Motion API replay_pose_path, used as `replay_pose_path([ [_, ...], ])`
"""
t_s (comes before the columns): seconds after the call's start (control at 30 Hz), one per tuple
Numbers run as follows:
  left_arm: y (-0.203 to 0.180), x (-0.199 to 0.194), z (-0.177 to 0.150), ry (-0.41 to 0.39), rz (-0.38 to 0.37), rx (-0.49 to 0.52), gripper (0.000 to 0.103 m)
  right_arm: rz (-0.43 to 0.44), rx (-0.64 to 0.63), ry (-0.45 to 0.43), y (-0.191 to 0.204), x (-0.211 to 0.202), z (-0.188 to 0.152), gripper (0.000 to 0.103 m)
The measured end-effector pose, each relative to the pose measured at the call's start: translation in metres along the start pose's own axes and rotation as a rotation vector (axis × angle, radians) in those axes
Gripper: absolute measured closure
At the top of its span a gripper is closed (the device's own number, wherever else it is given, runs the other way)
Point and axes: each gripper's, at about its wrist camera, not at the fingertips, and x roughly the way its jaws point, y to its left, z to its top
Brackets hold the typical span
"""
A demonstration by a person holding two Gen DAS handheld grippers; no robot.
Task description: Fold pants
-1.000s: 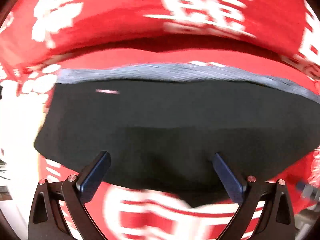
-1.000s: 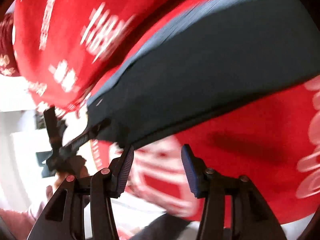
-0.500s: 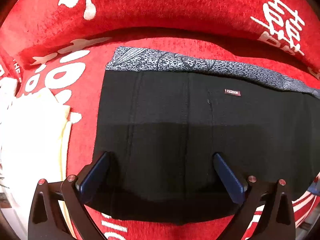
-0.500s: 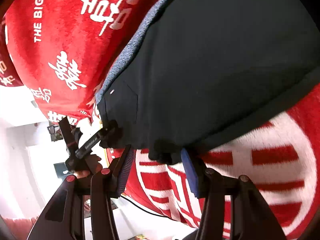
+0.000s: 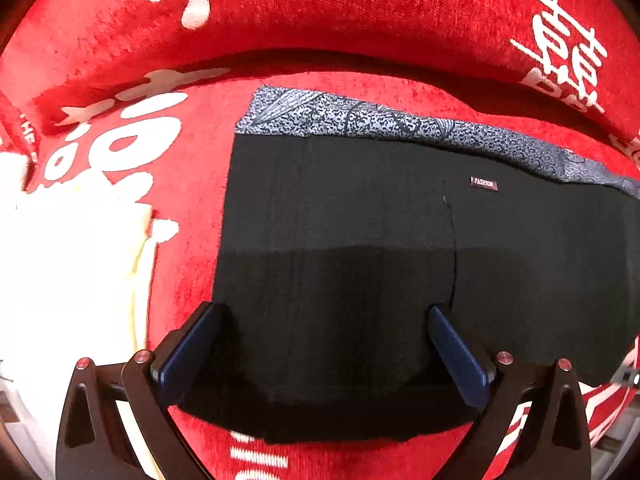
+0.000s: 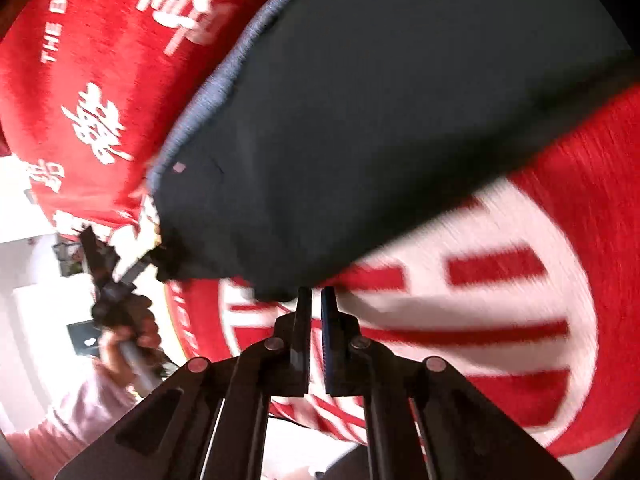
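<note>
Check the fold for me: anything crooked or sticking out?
Mostly tidy. The black pants lie flat, but a grey patterned strip pokes out along their far edge, so the layers are not flush. Whether the shut right gripper caught the hem is unclear.

Pants (image 5: pixel 360 220) right end cut off; right-wrist view motion-blurred.

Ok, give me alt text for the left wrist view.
Black pants with a grey patterned waistband lie flat on a red cover with white characters. The open left claw straddles their near edge.
</note>
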Motion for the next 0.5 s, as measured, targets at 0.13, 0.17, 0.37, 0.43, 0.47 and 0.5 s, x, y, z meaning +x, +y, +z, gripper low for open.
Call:
replay_pose_path([
  [0.13, -0.028, -0.029, -0.006, -0.002, 0.023, 0.026, 0.000, -0.008, 0.006, -0.001, -0.013, -0.028, -0.003, 0.087],
  [0.17, -0.043, -0.039, -0.009, -0.016, -0.008, 0.038, 0.000, -0.010, 0.009, -0.028, -0.015, -0.038, 0.001, 0.079],
  [0.37, -0.146, -0.048, -0.006, -0.050, -0.153, 0.101, 0.000, 0.013, 0.153, -0.137, -0.049, -0.067, 0.050, 0.068],
  [0.43, -0.179, -0.033, -0.010, -0.021, -0.183, 0.127, 0.000, 0.026, 0.201, -0.159, -0.062, -0.067, 0.057, 0.093],
  [0.47, -0.193, -0.020, -0.015, 0.007, -0.160, 0.166, 0.000, 0.042, 0.224, -0.162, -0.067, -0.066, 0.055, 0.094],
  [0.5, -0.204, -0.014, -0.024, 0.027, -0.137, 0.201, 0.000, 0.051, 0.237, -0.173, -0.068, -0.064, 0.050, 0.095],
])
